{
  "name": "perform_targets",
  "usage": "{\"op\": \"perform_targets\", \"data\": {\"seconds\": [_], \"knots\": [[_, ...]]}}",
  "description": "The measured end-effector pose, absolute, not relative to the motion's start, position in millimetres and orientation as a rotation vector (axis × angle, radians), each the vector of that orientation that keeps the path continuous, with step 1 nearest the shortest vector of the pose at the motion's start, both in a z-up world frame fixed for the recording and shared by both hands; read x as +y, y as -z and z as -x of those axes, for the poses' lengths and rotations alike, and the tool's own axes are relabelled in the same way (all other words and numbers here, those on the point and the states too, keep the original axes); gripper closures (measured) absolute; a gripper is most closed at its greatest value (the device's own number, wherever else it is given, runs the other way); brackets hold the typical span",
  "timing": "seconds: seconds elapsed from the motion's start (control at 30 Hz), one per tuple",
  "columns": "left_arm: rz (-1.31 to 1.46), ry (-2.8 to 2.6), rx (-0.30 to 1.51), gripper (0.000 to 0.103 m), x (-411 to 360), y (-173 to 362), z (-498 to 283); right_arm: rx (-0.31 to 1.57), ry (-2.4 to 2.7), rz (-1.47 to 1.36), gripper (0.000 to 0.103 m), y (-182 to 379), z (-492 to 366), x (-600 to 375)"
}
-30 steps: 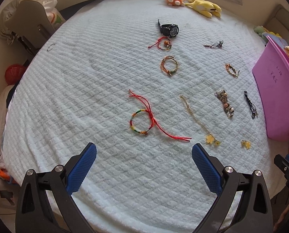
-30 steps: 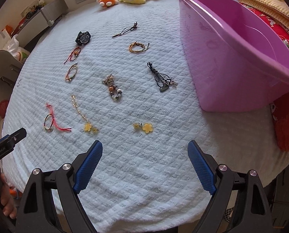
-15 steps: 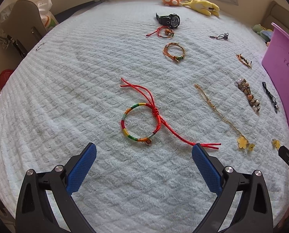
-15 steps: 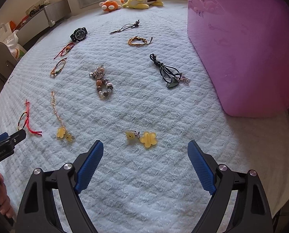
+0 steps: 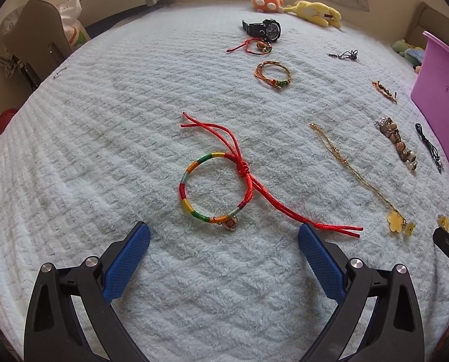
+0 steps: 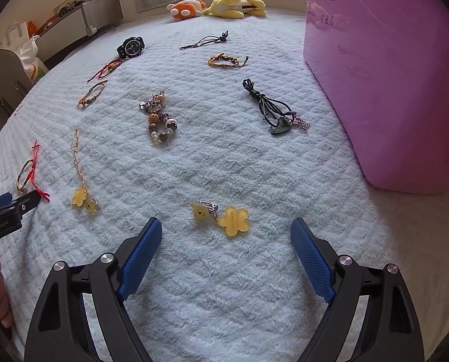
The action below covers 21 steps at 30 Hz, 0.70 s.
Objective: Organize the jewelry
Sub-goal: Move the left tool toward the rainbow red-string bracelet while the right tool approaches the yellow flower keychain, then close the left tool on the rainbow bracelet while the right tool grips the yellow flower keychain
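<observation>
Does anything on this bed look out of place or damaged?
Nothing looks damaged. The jewelry is simply scattered loose over the white blanket rather than in the purple bin. The oddest items are two plush toys and a black wristwatch lying among the bracelets.

Bed (image 5: 103, 150) with pale quilted blanket. On it: rainbow cord bracelet (image 5: 215, 187), gold chain (image 5: 354, 169), bead bracelet (image 6: 159, 116), black cord (image 6: 269, 108), flower charms (image 6: 221, 215), watch (image 6: 130, 47), braided bracelet (image 6: 224, 60), two plush toys (image 6: 218, 7), purple bin (image 6: 390, 75).
</observation>
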State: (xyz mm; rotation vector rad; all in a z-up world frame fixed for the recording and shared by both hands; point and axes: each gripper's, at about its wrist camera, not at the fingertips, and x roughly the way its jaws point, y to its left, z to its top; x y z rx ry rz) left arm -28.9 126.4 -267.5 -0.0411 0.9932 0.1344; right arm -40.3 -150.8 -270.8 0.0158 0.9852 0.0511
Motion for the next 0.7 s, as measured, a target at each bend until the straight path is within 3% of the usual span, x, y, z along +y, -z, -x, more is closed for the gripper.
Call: {"op": "perform_targets", "data": {"seconds": [0.1,0.43,0.57,0.7], "knots": [[0.034,-0.140,0.978,0.005,125.6,267.5,30.6,0.987,-0.051,0.001,0.035,272.8,38.0,-148.4],[0.039,-0.179,0.982,0.005,124.7,267.9,13.0,0.974,-0.060,0.023,0.040,274.2,36.1,-144.7],[0.047,-0.184,0.969,0.005,126.2,267.0,4.4,0.968,-0.076,0.036,0.048,273.6,35.2,-141.7],[0.034,-0.176,0.948,0.018,124.1,264.3,4.6,0.969,-0.088,0.041,0.053,273.2,34.7,-140.0]]}}
